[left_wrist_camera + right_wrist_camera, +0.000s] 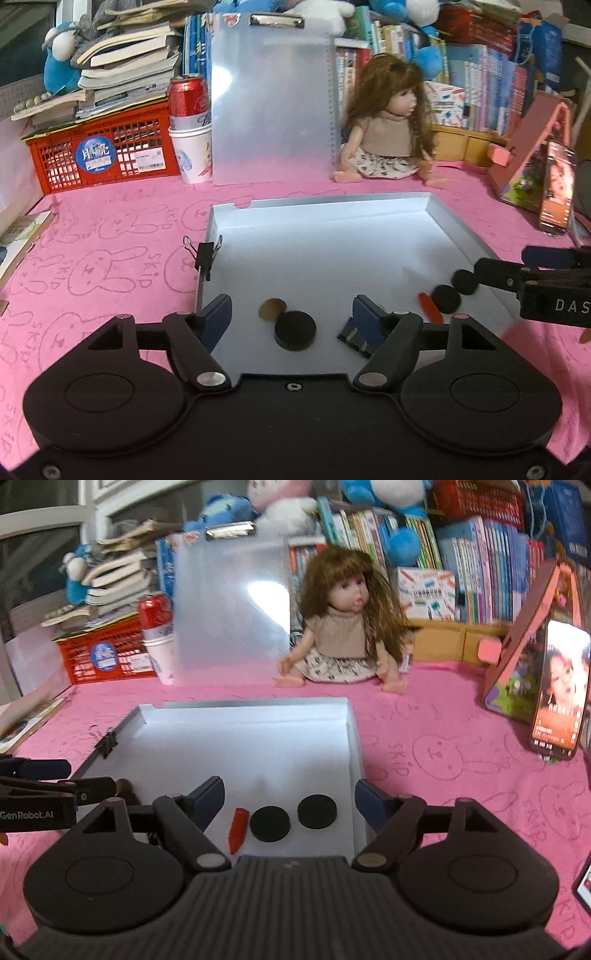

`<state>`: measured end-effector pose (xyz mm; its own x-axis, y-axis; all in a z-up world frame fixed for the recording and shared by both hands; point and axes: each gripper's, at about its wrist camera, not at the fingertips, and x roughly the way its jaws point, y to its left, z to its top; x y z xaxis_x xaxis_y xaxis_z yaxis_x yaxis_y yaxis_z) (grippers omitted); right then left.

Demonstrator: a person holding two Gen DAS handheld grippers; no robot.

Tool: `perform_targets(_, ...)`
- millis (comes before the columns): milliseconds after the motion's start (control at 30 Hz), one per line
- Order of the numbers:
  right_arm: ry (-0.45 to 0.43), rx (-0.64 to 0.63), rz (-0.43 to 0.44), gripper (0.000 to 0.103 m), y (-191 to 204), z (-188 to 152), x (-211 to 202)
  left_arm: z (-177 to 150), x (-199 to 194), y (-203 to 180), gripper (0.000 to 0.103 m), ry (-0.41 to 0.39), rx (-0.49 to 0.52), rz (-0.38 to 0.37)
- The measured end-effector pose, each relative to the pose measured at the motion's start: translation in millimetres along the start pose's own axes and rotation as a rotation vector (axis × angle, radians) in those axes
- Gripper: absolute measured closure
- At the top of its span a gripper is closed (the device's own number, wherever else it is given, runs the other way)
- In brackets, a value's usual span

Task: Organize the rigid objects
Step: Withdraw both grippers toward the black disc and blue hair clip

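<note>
A shallow white tray [325,206] lies on the pink cloth; it also shows in the right wrist view [243,705]. In it lie a black disc [294,330], a brown disc [271,309], a small dark striped piece [352,338], a red crayon-like piece [430,312] and two more black discs [446,298] [465,281]. The right wrist view shows the red piece [238,829] and two black discs [269,823] [317,811]. My left gripper [291,317] is open, empty, just above the near disc. My right gripper [290,799] is open, empty, over the two discs.
A black binder clip [204,256] grips the tray's left rim. A doll [388,122], a clipboard [273,99], a red crate [99,147], a can in a paper cup [190,125], books, a pink stand and a phone [557,192] stand behind and right.
</note>
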<state>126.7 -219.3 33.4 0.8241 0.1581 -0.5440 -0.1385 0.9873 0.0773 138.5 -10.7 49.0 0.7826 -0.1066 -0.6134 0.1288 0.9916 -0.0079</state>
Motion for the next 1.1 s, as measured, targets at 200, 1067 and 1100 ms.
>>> perform_targets(200, -0.045, -0.063, 0.021, 0.015, 7.0, -10.8, -20.7, -12.8, -21.8, -7.2, 0.025, -0.033, 0.021, -0.033)
perform_targets(1067, -0.084, -0.180, 0.068, 0.007, 8.6, -77.7, -52.2, -87.8, -59.7, -0.2, 0.030, -0.032, 0.028, -0.077)
perform_targets(1100, -0.083, -0.184, 0.071, 0.007, 9.2, -79.7, -52.4, -90.2, -60.6, -0.8, 0.032, -0.028, 0.030, -0.085)
